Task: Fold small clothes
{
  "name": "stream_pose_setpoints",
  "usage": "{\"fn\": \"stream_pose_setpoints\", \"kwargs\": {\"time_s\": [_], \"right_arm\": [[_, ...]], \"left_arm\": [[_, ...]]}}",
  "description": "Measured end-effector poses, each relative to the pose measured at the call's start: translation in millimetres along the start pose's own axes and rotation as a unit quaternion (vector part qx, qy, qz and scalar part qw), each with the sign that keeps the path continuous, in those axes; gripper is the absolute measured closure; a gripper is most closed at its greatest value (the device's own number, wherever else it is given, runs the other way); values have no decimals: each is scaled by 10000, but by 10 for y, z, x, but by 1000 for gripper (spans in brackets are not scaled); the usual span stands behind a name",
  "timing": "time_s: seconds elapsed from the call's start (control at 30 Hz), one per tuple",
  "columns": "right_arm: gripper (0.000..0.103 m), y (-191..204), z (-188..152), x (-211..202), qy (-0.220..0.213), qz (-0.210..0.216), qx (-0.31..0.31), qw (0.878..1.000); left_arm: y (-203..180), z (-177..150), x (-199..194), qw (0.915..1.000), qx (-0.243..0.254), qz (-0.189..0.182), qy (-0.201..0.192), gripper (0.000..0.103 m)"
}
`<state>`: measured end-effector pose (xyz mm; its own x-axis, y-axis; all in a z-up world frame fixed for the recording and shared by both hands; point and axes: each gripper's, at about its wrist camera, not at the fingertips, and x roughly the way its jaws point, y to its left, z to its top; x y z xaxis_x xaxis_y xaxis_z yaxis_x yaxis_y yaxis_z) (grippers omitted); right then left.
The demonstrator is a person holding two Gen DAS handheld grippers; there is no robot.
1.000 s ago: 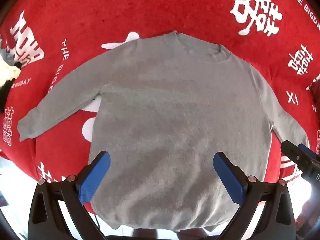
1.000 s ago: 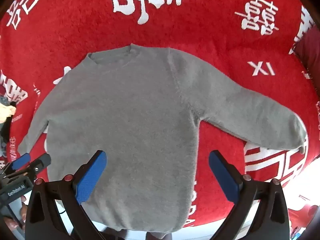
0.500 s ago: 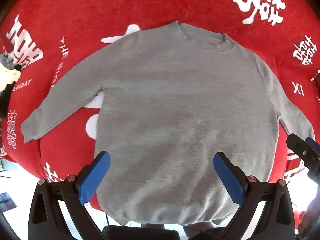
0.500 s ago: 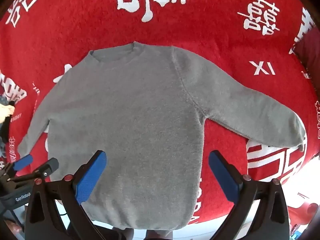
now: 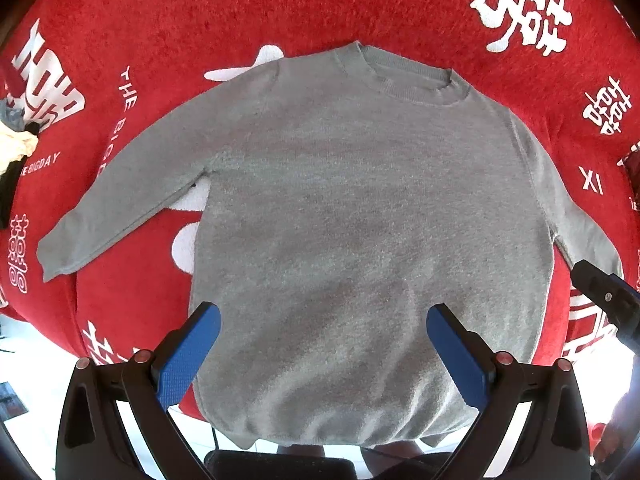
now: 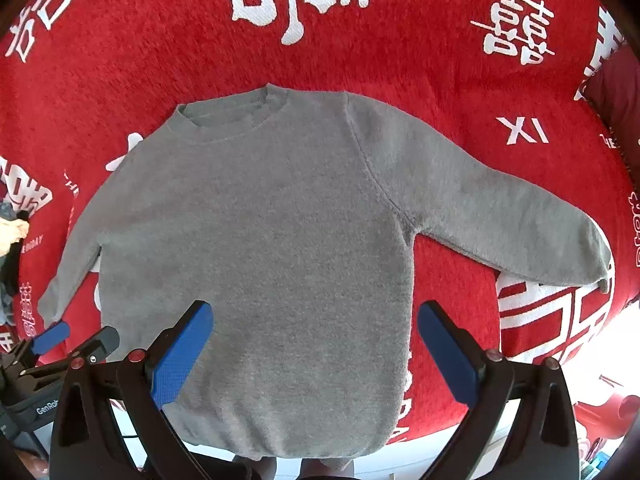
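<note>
A small grey sweater lies flat and face up on the red blanket, collar away from me, both sleeves spread out to the sides. My left gripper hovers open above the lower body of the sweater, nothing between its blue pads. My right gripper also stands open over the sweater's lower right part, holding nothing. In the left wrist view the right gripper shows at the right edge near the right cuff. In the right wrist view the left gripper shows at the lower left by the left cuff.
The red blanket with white characters covers the surface. A heap of other clothes lies at the far left. The blanket's near edge drops to a bright floor. A dark red cushion sits at the far right.
Both grippers have drawn back and up a little, so the sweater sits lower and more fully in view. Both stay open; the sweater has not moved.
</note>
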<state>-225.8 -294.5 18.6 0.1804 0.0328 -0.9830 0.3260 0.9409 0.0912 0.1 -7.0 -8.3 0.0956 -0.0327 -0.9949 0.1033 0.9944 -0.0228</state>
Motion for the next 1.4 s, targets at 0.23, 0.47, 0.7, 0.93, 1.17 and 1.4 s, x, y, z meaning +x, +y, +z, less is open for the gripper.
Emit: {"fn": "stream_pose_setpoints", "kwargs": {"time_s": [0.23,0.47,0.7,0.93,1.17,1.4], "right_arm": [[1,-12,10,-6,-4,7,-25,10000],[1,3,5,-16,-21,-15,-51,10000],[1,1,-1,-16,-16,-20,-72,10000],[1,6,-6,-18,-22,-18,-85,10000],[1,20,-11,-15,-18,-17,-86,10000],[1,57,-31,-1,-5,-33,-135,9999]], "left_arm": [[-2,-8,0,10000,-18,-1,4,0],[3,-14,1,10000,-20,-1,3,0],[10,-22,-6,10000,-29,4,3,0],[-3,-10,-7,10000,-33,10,17,0],[5,1,-18,10000,-47,4,11,0],[27,4,-21,10000,-50,-8,-3,0]]}}
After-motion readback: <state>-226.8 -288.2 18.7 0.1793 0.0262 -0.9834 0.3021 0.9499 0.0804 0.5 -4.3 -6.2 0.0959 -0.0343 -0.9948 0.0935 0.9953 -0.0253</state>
